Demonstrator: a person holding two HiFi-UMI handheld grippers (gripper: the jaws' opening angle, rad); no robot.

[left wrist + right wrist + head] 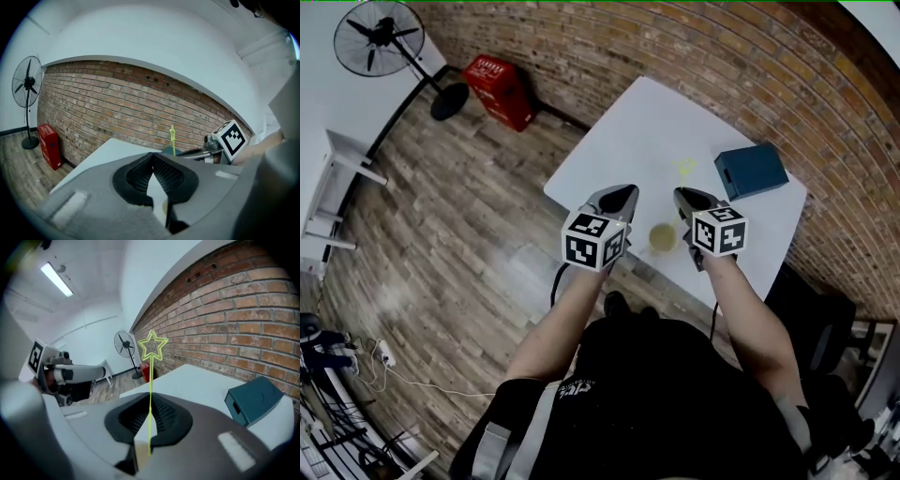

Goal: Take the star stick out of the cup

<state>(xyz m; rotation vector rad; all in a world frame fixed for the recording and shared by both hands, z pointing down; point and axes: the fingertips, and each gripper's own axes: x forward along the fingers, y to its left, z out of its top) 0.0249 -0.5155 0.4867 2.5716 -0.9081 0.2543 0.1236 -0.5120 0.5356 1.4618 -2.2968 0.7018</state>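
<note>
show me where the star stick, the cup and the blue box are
star stick (pixel 151 380): right gripper view, on its thin stem below the star
cup (pixel 661 239): head view, on its open top
blue box (pixel 752 170): head view, on its top face

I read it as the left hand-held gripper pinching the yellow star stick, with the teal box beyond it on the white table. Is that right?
Not quite: it is the right hand-held gripper that pinches the star stick, as the right gripper view shows. The left hand-held gripper has nothing between its jaws. The teal box does sit on the white table.
</note>
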